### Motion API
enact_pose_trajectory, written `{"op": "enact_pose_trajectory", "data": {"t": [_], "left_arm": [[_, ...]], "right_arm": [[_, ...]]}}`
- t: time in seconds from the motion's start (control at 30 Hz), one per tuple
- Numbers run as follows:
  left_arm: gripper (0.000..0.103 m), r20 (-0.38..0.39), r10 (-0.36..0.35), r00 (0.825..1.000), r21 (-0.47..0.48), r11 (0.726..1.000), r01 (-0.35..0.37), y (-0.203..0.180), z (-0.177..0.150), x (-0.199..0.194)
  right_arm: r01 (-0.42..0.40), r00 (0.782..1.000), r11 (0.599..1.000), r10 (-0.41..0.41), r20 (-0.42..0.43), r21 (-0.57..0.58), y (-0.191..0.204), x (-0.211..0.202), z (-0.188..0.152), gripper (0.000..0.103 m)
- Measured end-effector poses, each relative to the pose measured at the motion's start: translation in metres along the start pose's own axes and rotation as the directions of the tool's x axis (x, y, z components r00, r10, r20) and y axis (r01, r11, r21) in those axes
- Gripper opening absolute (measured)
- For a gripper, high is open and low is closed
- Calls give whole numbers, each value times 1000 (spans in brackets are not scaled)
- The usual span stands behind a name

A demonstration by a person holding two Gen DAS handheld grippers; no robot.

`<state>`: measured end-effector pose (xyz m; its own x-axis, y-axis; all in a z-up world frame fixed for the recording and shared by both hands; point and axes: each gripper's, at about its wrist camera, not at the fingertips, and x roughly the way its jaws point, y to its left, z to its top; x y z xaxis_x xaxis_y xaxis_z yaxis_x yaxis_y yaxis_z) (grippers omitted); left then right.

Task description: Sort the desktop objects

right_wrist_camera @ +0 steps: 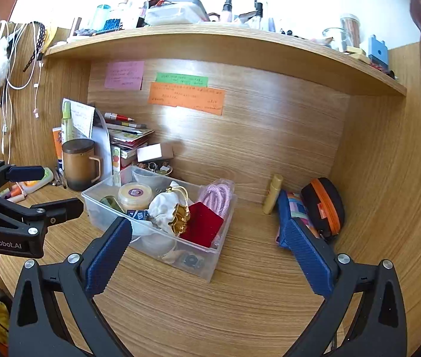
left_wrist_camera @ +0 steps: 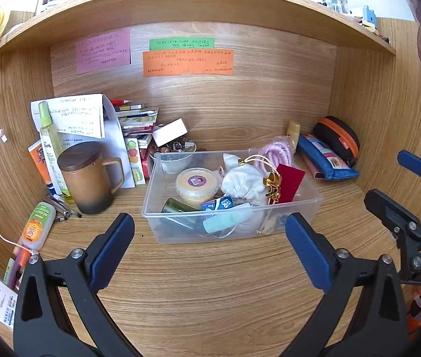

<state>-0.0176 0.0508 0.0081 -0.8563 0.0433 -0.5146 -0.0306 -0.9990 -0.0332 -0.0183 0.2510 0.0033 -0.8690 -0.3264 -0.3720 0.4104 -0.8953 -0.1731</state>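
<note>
We see the clear plastic storage box (left_wrist_camera: 305, 208) resting on the wood-grain surface (left_wrist_camera: 210, 282), just beyond the tips of our left claw (left_wrist_camera: 210, 229), whose blue-padded jaws stand spread wide and released with nothing between them. The box sits squarely ahead of that claw, its near wall a little farther than the fingertips.

Our right claw (right_wrist_camera: 207, 235) is likewise spread wide and empty; from its view the box lies ahead and slightly left, its near corner just past the left finger. In the left wrist view this claw also shows at the right edge, above the surface and apart from the box.

Inside the box we make out a round yellow-lidded tub (left_wrist_camera: 196, 182), a crumpled white cloth pouch (left_wrist_camera: 244, 183), a flat dark-red velvet card (left_wrist_camera: 290, 183) with a gold ornament (left_wrist_camera: 273, 186) against it, a coil of pink-and-white cord (left_wrist_camera: 276, 154) at the far right corner, and a small blue-and-white carton (left_wrist_camera: 218, 203) toward the near side.

Left of the box stands a brown lidded ceramic mug (left_wrist_camera: 87, 178), close to but apart from it. To the far right, against the side wall, lie a blue patchwork pencil pouch (left_wrist_camera: 328, 162) and a black zip case with orange trim (left_wrist_camera: 337, 138), well apart from the box.
</note>
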Motion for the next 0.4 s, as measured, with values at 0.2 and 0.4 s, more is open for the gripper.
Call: {"op": "enact_pose_trajectory", "data": {"t": [0.2, 0.4], "left_arm": [[103, 31, -37, 999, 4, 999, 37, 1, 0, -2], [103, 3, -18, 1000, -9, 1000, 18, 3, 4, 3]], "right_arm": [[1, 1000, 1000, -1, -23, 9, -3, 5, -2, 103], [-27, 999, 999, 28, -45, 38, -5, 15, -1, 103]]}}
